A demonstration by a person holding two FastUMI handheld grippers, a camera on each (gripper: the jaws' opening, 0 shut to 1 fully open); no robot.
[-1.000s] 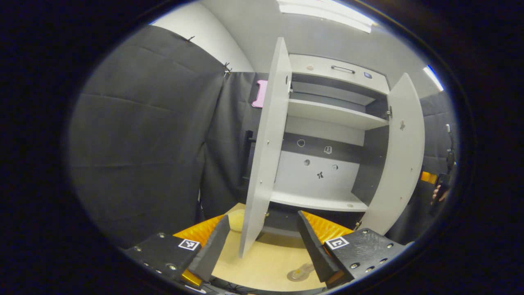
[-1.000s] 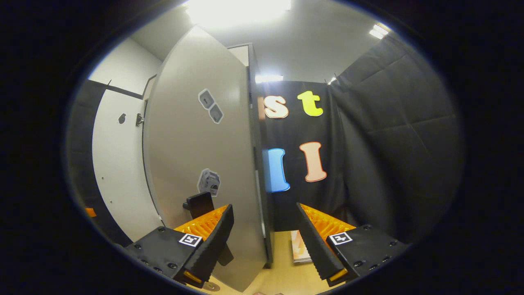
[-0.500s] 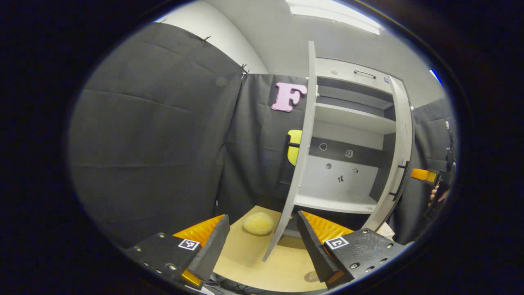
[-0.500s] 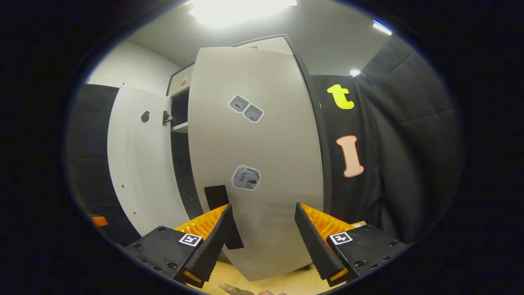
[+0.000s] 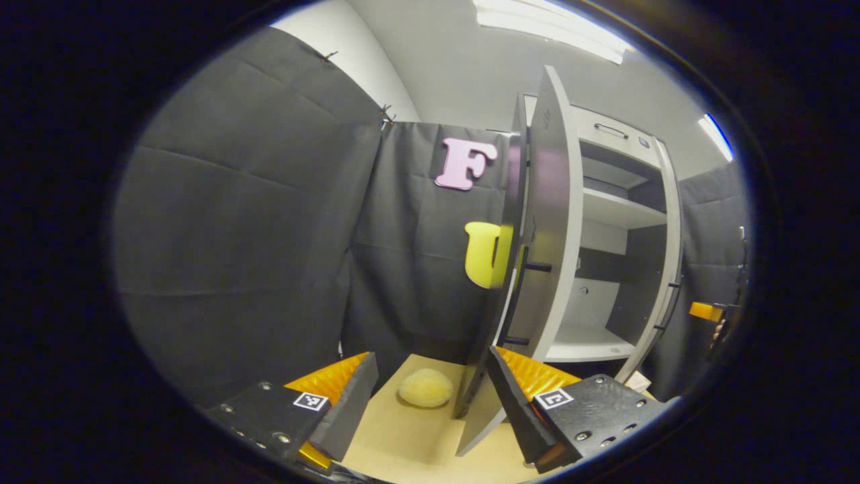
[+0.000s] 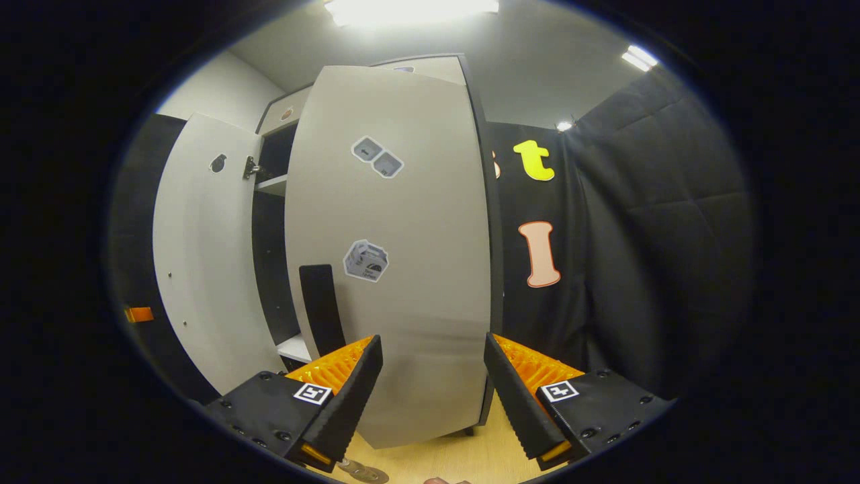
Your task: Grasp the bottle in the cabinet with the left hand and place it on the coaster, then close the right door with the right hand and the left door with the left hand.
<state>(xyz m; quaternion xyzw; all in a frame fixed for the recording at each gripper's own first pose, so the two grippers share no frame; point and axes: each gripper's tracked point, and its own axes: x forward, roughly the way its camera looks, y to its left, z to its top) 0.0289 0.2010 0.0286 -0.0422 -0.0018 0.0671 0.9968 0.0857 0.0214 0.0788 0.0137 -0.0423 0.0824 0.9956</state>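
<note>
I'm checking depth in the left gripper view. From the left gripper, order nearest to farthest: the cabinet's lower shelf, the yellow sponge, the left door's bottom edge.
1. Left door: bottom edge beside the left gripper, right.
2. Yellow sponge: on the table, ahead between the fingers.
3. Lower shelf: inside the cabinet, behind the door, right.

Each gripper, the left gripper and the right gripper, has black textured mounts with small screws and a square black-and-white marker on each side.

Both views are evenly bright, lit by ceiling lights at twelve o'clock; the one in the right gripper view blows out white. Edges bow strongly; focus is sharp.
</note>
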